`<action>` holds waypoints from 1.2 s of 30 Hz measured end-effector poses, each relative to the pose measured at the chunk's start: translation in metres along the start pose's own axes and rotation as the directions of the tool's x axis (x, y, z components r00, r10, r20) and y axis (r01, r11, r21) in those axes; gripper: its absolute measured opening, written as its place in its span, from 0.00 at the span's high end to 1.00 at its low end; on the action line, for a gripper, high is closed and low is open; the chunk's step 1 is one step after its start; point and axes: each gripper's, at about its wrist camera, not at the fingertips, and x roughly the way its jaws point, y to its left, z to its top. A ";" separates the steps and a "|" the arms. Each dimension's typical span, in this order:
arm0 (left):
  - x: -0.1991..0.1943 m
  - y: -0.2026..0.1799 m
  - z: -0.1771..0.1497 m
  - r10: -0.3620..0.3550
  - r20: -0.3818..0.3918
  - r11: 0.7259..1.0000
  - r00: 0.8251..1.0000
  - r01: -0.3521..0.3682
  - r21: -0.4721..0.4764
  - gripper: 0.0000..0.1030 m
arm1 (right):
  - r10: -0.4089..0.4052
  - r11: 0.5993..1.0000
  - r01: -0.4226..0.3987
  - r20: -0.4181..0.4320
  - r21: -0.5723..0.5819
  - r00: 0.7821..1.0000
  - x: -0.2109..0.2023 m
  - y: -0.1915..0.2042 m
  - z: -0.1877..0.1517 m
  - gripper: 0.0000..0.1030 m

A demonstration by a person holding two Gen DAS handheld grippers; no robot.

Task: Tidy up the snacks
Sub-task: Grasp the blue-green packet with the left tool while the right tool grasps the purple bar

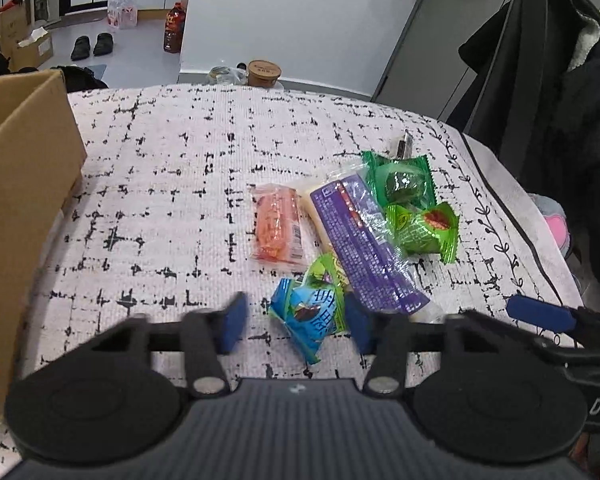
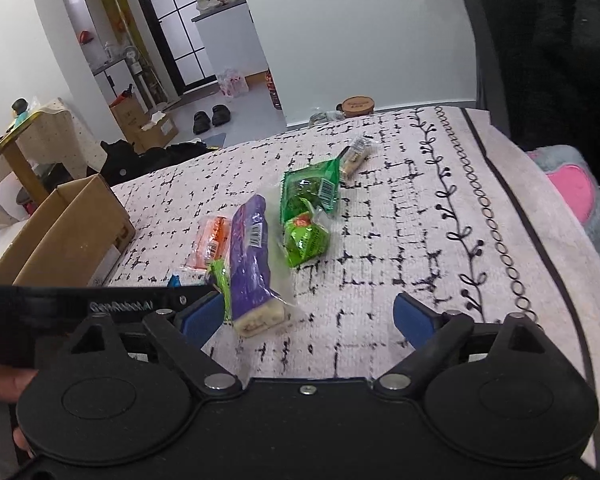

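Several snack packets lie on a patterned tablecloth (image 1: 160,200). My left gripper (image 1: 296,325) straddles a blue-green packet (image 1: 310,316); its left pad stands clear of the wrapper, so it is open. Beyond it lie an orange packet (image 1: 278,226), a long purple packet (image 1: 364,240), two green packets (image 1: 404,178) (image 1: 424,232) and a small dark bar (image 1: 404,144). My right gripper (image 2: 308,318) is open low over the cloth, with the near end of the purple packet (image 2: 250,248) just inside its left finger. The orange packet (image 2: 212,242) and the green packets (image 2: 310,190) (image 2: 306,240) lie farther off.
An open cardboard box (image 1: 28,200) (image 2: 72,232) stands at the table's left edge. A black coat (image 1: 560,100) hangs at the right, with a pink and grey plush (image 2: 572,192) below it. A round wooden-lidded jar (image 1: 264,72) sits beyond the far edge.
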 end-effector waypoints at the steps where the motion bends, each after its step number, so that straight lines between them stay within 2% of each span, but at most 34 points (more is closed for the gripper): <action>1: 0.000 0.000 0.000 0.002 0.002 1.000 1.000 -0.002 -0.002 0.68 | 0.001 1.000 -0.001 0.000 -0.005 1.000 0.002 0.002 0.001 0.13; 9: -0.021 0.007 0.001 0.048 0.062 0.999 0.997 -0.048 0.000 0.71 | 0.010 1.000 -0.010 -0.002 -0.016 1.000 0.022 0.020 0.005 0.15; 18: -0.041 0.030 0.004 0.107 0.084 0.994 0.991 -0.105 -0.031 0.71 | 0.014 0.998 -0.015 -0.009 -0.055 1.000 0.040 0.038 0.008 0.16; 24: -0.055 0.044 0.005 0.145 0.099 0.989 0.984 -0.143 -0.026 0.71 | -0.020 0.997 0.018 -0.026 -0.070 0.999 0.056 0.049 0.008 0.23; 30: -0.064 0.053 0.007 0.167 0.105 0.986 0.980 -0.164 -0.035 0.71 | -0.067 0.991 0.062 -0.035 -0.122 0.997 0.069 0.063 0.006 0.24; 32: -0.066 0.054 0.007 0.172 0.108 0.985 0.979 -0.169 -0.036 0.71 | -0.096 0.984 0.090 -0.031 -0.157 0.995 0.073 0.068 0.003 0.27; 34: -0.068 0.057 0.007 0.177 0.109 0.984 0.978 -0.173 -0.043 0.71 | -0.115 0.979 0.110 -0.023 -0.170 0.993 0.072 0.070 0.001 0.40; 35: -0.069 0.058 0.007 0.182 0.109 0.983 0.977 -0.178 -0.049 0.71 | -0.116 0.980 0.112 -0.019 -0.163 0.993 0.070 0.069 0.001 0.43; 36: -0.071 0.060 0.006 0.188 0.108 0.981 0.976 -0.183 -0.059 0.71 | -0.115 0.982 0.111 -0.017 -0.155 0.993 0.069 0.067 0.001 0.51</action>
